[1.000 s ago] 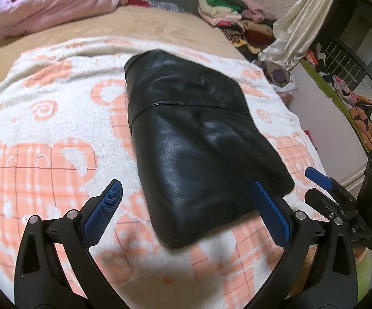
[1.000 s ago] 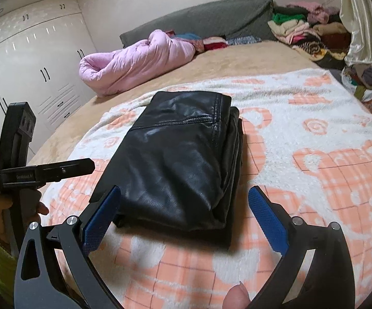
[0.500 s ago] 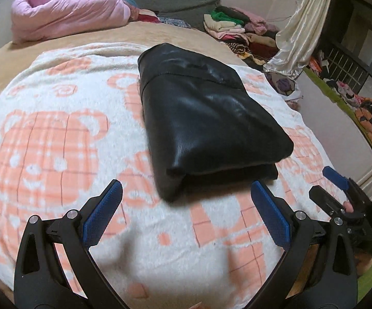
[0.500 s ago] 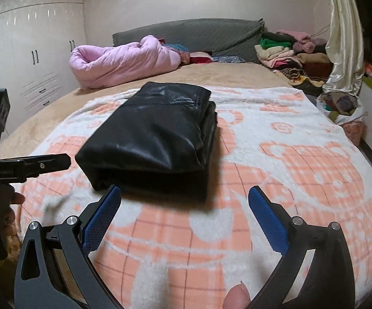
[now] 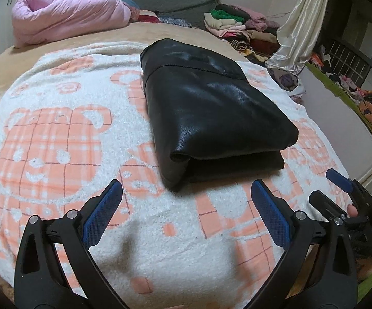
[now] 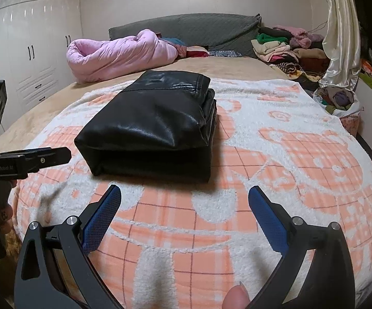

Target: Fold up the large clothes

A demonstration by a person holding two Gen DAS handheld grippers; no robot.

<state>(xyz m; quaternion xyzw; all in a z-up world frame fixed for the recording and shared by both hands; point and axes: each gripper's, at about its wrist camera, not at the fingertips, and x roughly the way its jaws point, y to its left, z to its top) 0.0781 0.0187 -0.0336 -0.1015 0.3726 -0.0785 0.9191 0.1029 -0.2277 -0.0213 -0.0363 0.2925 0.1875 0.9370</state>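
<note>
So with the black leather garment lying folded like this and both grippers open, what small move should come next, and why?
Probably draw both grippers back and leave it. The black leather garment lies as a compact stacked rectangle on the bear-print blanket; the left gripper and right gripper are open, empty, and short of it.

Black gripper [image 5: 186, 193] frames, blue textured pads [image 5: 103, 211], silver screws

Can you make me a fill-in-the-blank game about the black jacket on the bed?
1. The folded jacket is the colour ____.
2. The jacket lies on a white blanket with orange ____ on it.
3. The left gripper and right gripper are both ____ and hold nothing.
4. The rolled quilt near the headboard is ____.

Missing words: black; bears; open; pink
</note>
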